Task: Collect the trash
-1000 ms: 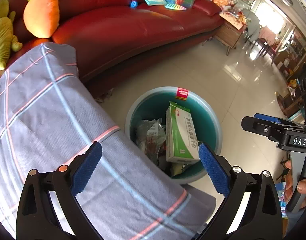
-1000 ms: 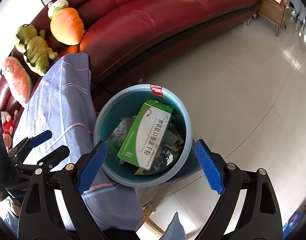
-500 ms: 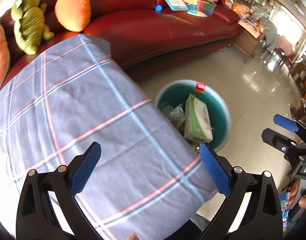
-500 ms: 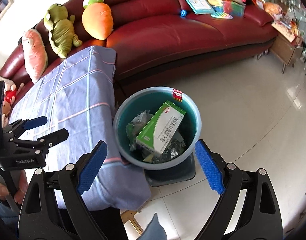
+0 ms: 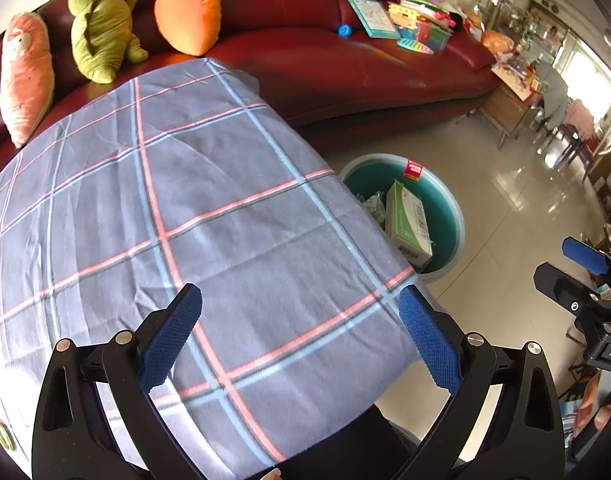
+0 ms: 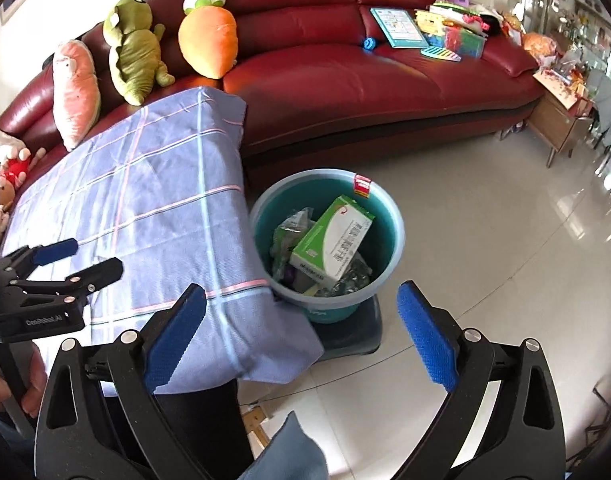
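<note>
- The round teal plastic trash bin [image 6: 385, 216] stands on glossy pale tiled floor [image 6: 485, 240] at frame centre in the right wrist view, touching the draped corner of the worktop's blue-grey checked cloth [image 6: 153, 208]; bare floor stretches right of it.
- A green-and-white cardboard box [image 6: 331, 242] lies tilted inside on crinkled wrappers.
- Both cameras now sit farther from the bin than a second ago.
- The right gripper [image 6: 301, 334] has just been widening, nothing between its ribbed blue pads.
- The left gripper [image 5: 301, 338] hangs spread, empty, over the cloth.
</note>
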`<state>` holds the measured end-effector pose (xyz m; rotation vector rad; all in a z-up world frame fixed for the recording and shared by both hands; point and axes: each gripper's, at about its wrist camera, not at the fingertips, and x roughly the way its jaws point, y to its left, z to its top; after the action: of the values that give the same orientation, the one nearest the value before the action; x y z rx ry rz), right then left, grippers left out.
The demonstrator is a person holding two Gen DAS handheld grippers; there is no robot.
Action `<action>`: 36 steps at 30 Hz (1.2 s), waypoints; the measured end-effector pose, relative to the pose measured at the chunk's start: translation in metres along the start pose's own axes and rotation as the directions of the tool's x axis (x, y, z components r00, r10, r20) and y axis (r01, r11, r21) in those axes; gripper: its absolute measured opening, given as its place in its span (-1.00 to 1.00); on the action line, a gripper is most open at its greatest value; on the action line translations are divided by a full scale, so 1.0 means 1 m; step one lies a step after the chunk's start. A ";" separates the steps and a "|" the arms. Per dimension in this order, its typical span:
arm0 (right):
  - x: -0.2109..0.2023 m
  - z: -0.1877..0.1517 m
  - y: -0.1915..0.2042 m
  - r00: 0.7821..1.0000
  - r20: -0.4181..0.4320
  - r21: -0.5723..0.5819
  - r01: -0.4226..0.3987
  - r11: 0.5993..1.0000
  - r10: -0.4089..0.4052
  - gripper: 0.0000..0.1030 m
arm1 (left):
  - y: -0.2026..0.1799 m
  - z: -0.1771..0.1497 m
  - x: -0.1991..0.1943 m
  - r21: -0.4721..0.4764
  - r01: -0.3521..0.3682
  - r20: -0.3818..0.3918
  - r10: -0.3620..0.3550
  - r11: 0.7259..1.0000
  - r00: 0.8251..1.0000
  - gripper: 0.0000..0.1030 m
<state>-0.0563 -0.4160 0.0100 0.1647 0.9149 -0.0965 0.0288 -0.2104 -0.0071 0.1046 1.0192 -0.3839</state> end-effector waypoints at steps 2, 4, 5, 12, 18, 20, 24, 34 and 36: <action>-0.002 -0.002 0.003 1.000 0.001 -0.019 0.017 1.000 -0.017 0.79 | 0.000 -0.005 -0.006 0.000 -0.006 0.009 0.006 1.000 1.000 0.92; -0.004 -0.004 0.007 0.999 0.003 -0.037 0.032 0.999 -0.032 0.81 | 0.000 -0.009 -0.011 0.003 -0.011 0.020 0.011 1.000 1.000 0.92; -0.004 -0.005 0.009 0.999 0.003 -0.042 0.038 0.998 -0.038 0.83 | 0.000 -0.011 -0.014 0.003 -0.018 0.028 0.018 1.000 0.999 0.92; 0.002 -0.005 0.015 0.999 0.002 -0.060 0.047 0.997 -0.047 0.86 | 0.007 -0.016 -0.016 -0.019 -0.038 0.048 0.039 0.999 0.998 0.92; 0.009 -0.005 0.009 0.999 0.001 -0.021 0.040 0.999 -0.040 0.86 | 0.008 -0.016 -0.011 -0.027 -0.051 0.048 0.053 0.998 0.997 0.92; 0.013 -0.003 0.007 0.999 -0.003 -0.012 0.034 0.999 -0.034 0.86 | 0.010 -0.016 -0.008 -0.030 -0.052 0.046 0.054 0.998 0.998 0.92; 0.024 -0.002 0.004 0.999 -0.024 0.000 0.025 1.000 -0.025 0.86 | 0.011 -0.015 0.000 -0.032 -0.057 0.040 0.059 0.998 0.997 0.92; 0.043 0.008 0.001 0.999 -0.045 0.005 0.029 1.000 -0.029 0.86 | 0.017 -0.005 0.020 -0.040 -0.080 0.029 0.081 0.996 0.996 0.92; 0.046 0.009 0.000 0.998 -0.051 0.007 0.029 1.000 -0.029 0.86 | 0.018 -0.003 0.022 -0.040 -0.081 0.030 0.082 0.996 0.996 0.92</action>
<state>-0.0212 -0.4180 -0.0212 0.1618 0.9675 -0.1236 0.0430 -0.1989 -0.0286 0.1045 0.9873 -0.2907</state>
